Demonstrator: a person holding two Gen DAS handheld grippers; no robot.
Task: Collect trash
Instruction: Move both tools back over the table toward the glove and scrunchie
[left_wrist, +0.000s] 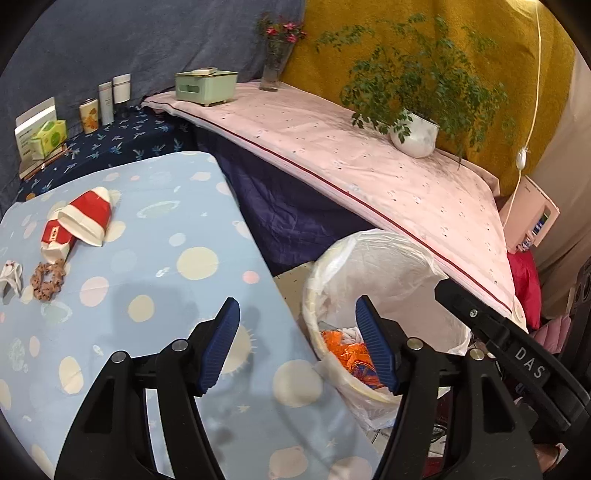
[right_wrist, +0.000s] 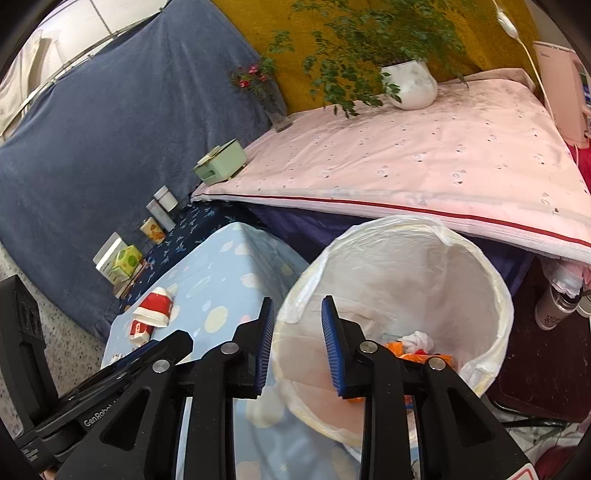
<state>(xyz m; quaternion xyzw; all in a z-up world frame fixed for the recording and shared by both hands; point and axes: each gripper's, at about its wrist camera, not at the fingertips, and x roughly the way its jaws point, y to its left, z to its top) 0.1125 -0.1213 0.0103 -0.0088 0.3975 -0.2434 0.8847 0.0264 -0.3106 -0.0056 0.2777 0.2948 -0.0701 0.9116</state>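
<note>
A white-lined trash bin (left_wrist: 384, 258) stands beside the blue dotted table (left_wrist: 166, 295); orange and white trash (left_wrist: 347, 350) lies in its bottom. On the table lie a red and white paper cup (left_wrist: 90, 218), a red and white carton (left_wrist: 55, 240), a brown scrunchie (left_wrist: 48, 278) and a crumpled white scrap (left_wrist: 11, 280). My left gripper (left_wrist: 297, 328) is open and empty, over the table edge and bin rim. My right gripper (right_wrist: 297, 328) is open and empty, straddling the bin's (right_wrist: 406, 277) near-left rim. The cup (right_wrist: 153, 308) and carton (right_wrist: 139, 332) lie far left of it.
A pink-covered ledge (left_wrist: 369, 166) behind the bin carries a potted plant (left_wrist: 413, 136), a green box (left_wrist: 205, 86) and a flower vase (left_wrist: 273, 70). Tins and boxes (left_wrist: 88, 114) stand on a dark blue shelf at the back left. A bottle (right_wrist: 554, 308) stands right of the bin.
</note>
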